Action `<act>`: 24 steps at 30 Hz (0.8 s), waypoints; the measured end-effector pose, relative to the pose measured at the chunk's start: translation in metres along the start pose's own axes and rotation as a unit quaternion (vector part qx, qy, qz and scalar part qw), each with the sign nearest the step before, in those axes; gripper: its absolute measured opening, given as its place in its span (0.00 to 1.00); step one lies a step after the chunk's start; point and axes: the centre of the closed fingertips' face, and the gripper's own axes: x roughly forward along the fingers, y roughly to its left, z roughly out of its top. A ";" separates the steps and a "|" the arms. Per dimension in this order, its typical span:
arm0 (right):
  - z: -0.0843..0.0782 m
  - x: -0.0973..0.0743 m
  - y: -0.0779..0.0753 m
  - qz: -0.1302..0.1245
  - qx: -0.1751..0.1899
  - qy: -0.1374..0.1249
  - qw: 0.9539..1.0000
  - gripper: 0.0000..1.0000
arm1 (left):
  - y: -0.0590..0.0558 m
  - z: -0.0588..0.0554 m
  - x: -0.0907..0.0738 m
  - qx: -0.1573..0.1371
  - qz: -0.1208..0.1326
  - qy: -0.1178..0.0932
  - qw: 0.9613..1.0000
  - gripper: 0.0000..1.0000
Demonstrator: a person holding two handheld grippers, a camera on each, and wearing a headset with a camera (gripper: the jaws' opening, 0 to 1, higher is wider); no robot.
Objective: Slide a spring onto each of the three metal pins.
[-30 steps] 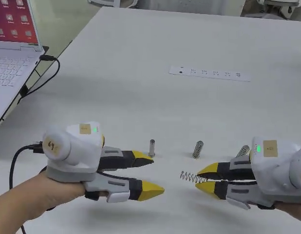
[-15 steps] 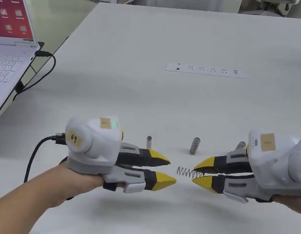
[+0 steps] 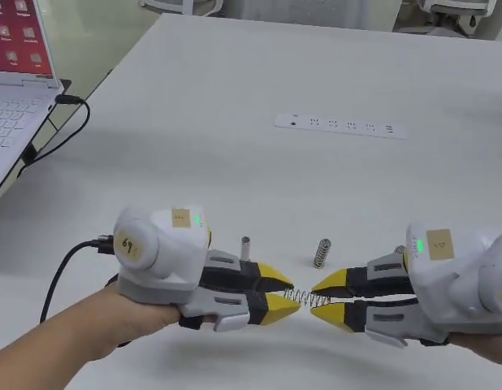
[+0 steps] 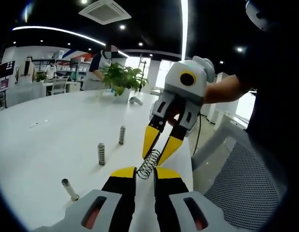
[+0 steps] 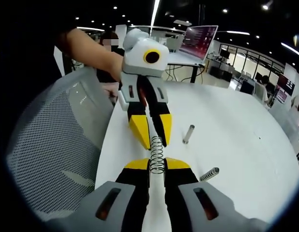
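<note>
A loose spring (image 3: 305,298) hangs level above the table, each end between a gripper's yellow jaws. My left gripper (image 3: 290,295) is shut on its left end, my right gripper (image 3: 319,296) on its right end. In the left gripper view the spring (image 4: 149,163) runs from my own jaws (image 4: 145,170) to the right gripper (image 4: 159,146). The right gripper view has the spring (image 5: 157,151) between my own tips (image 5: 156,165) and the left gripper (image 5: 151,135). Behind stand a bare pin (image 3: 245,246), a pin with a spring on it (image 3: 322,253), and a third (image 3: 400,250) half hidden.
A white power strip (image 3: 340,127) lies farther back on the white table (image 3: 218,97). An open laptop (image 3: 11,89) sits at the left edge with a black cable (image 3: 68,134) trailing off it. A mesh chair (image 5: 57,145) stands beside the table's near edge.
My left gripper has swung right to meet the right one and its jaws have closed onto the free end of the spring. The right gripper kept its hold and edged left.
</note>
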 end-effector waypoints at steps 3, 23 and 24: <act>0.002 -0.001 0.002 0.006 -0.002 -0.002 1.000 0.08 | -0.002 0.000 0.001 0.000 -0.003 -0.001 1.000 0.06; 0.000 -0.004 0.005 0.011 -0.007 -0.004 1.000 0.08 | -0.009 -0.002 0.003 0.024 -0.008 0.010 1.000 0.03; 0.000 -0.004 0.006 0.011 -0.008 -0.005 1.000 0.08 | -0.009 -0.002 0.002 0.024 -0.009 0.009 1.000 0.03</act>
